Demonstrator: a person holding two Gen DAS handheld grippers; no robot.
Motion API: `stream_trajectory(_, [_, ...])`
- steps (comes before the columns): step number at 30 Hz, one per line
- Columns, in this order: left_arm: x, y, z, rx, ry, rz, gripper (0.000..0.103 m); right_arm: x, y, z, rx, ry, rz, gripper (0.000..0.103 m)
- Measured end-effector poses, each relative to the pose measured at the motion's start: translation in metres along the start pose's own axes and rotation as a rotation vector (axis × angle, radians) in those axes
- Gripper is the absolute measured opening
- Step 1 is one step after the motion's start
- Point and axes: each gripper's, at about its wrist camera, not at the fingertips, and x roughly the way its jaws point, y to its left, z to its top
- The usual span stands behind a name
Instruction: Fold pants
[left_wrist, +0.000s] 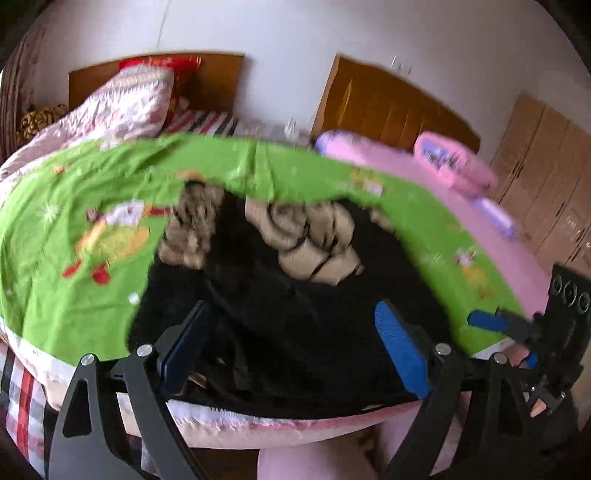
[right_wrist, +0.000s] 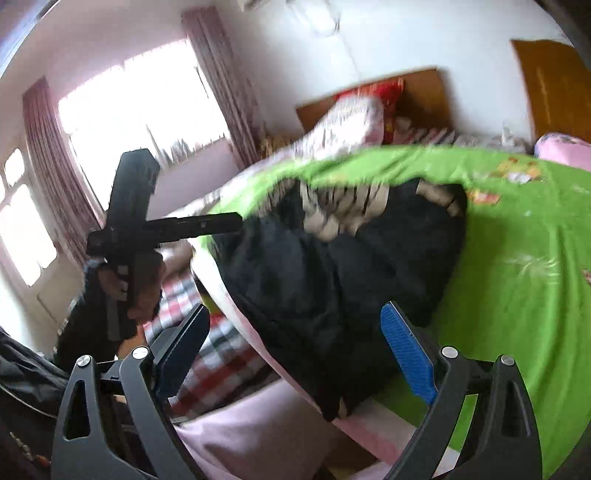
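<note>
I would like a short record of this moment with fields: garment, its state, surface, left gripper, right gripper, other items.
garment: black pants with a tan patterned lining
state: crumpled heap, not yet folded
surface: green cartoon blanket near the bed edge
left hand-held gripper: open, above the heap, holding nothing
right hand-held gripper: open, above the heap, holding nothing
other items: pink pillow, wooden headboard

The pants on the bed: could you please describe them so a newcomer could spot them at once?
Find the bed with the bright green cartoon-print sheet. At its near edge, a dark heap lies rumpled: the pants. They are the only black item there, with a beige, dark-striped lining showing at the far end.
</note>
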Motion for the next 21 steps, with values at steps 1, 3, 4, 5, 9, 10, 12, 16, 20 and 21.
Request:
stream_trajectory(1, [0.009, 0.004, -0.005, -0.005, 0.025, 0.005, 0.089, 0.007, -0.001, -0.003, 0.001, 0.033, 0.009, 0.090])
stream_trajectory(3, [0.016, 0.015, -0.014, -0.013, 0.052, 0.007, 0.089, 0.020, -0.005, -0.016, 0.013, 0.118, 0.041, 0.090])
stream_trajectory(4, [0.017, 0.019, -0.019, -0.007, 0.054, -0.012, 0.088, 0.024, -0.008, -0.022, 0.017, 0.146, 0.026, 0.090])
stream_trajectory(5, [0.016, 0.018, -0.021, 0.004, 0.050, -0.016, 0.088, 0.019, -0.009, -0.026, 0.006, 0.118, 0.041, 0.090])
stream_trajectory(9, [0.018, 0.015, -0.025, 0.044, 0.056, 0.023, 0.088, 0.006, -0.020, -0.024, 0.084, 0.146, 0.069, 0.090])
stream_trajectory(10, [0.016, 0.012, -0.024, 0.040, 0.058, 0.042, 0.088, 0.004, -0.018, -0.022, 0.072, 0.170, 0.045, 0.090])
stream_trajectory(12, [0.003, 0.001, -0.019, 0.038, 0.035, 0.043, 0.088, -0.011, -0.017, -0.011, 0.018, 0.149, -0.011, 0.090])
stream_trajectory(16, [-0.015, -0.048, -0.011, 0.111, -0.026, -0.090, 0.089, -0.031, -0.036, 0.044, -0.086, 0.018, -0.207, 0.090])
stream_trajectory(20, [0.009, -0.096, -0.021, 0.223, -0.037, -0.115, 0.089, 0.016, -0.076, 0.097, -0.069, 0.079, -0.349, 0.090])
stream_trajectory(21, [0.018, -0.103, -0.026, 0.238, -0.024, -0.144, 0.089, 0.032, -0.082, 0.103, -0.067, 0.110, -0.361, 0.090])
